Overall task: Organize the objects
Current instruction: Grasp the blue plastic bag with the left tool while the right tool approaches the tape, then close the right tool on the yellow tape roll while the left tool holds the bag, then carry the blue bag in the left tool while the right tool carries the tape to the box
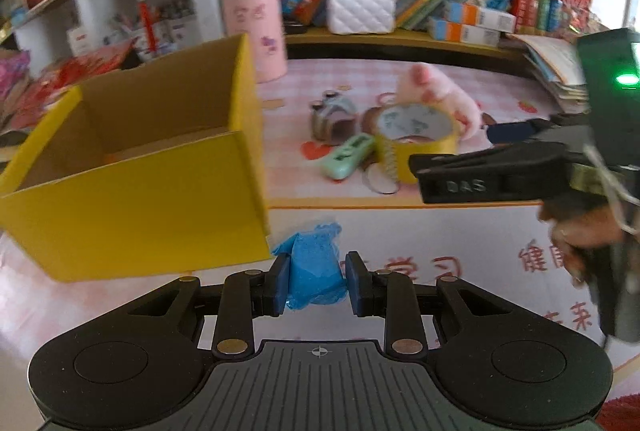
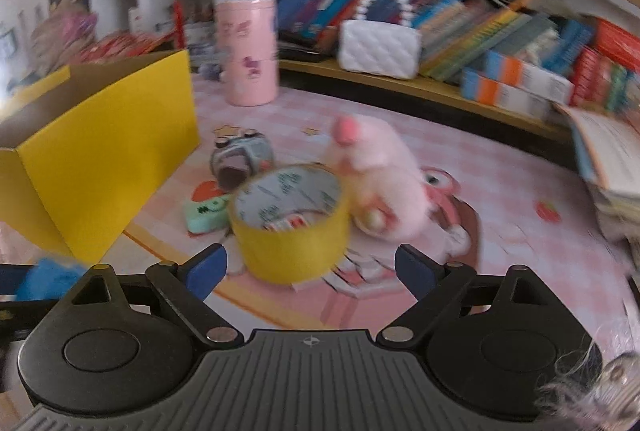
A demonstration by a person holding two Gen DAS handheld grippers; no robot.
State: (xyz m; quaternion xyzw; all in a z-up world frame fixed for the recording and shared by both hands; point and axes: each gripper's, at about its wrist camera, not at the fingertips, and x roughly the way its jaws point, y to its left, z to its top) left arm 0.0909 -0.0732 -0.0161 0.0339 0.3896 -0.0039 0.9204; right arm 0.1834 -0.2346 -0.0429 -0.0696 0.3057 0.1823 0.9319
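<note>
Left gripper [image 1: 316,281] pinches a crumpled blue wrapper [image 1: 314,271] just beside the yellow box [image 1: 132,199]; right gripper [image 2: 310,271], fingers spread, faces the tape roll [image 2: 292,223] on the tabletop [image 2: 500,231]: best to straddle the roll squarely before squeezing.

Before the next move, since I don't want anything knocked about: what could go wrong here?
The left gripper pinches only a crumpled blue wad; soft stuff may slip before it clears the yellow box wall. The right gripper is open near the yellow tape roll, which stands tilted against the pink plush; a nudge could tip it or push the green toy.
</note>
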